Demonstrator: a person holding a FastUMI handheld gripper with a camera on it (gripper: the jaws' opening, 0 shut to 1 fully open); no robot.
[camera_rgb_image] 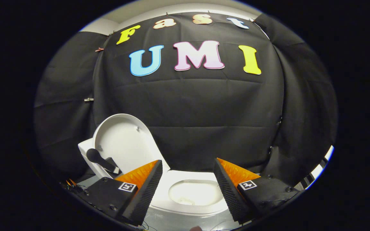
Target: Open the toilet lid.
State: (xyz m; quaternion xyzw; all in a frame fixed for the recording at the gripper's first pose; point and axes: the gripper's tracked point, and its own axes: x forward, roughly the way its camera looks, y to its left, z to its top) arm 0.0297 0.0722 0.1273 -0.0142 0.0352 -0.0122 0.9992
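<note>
A white toilet stands low ahead of me against the black cloth wall. Its lid point(124, 141) is raised upright, leaning back against the white tank point(87, 150), beyond my left finger. The seat point(175, 179) lies flat around the open bowl point(193, 192), which shows between and just beyond my fingers. My gripper point(188, 166) is open, its fingers spread wide with nothing between them, held above the front of the seat and apart from the lid.
A black lever-like handle point(100, 159) sticks out beside the tank, just beyond my left finger. Pale floor point(185, 223) shows below the bowl. Black cloth closes in the back and both sides, with a striped strip point(315, 175) at the lower right.
</note>
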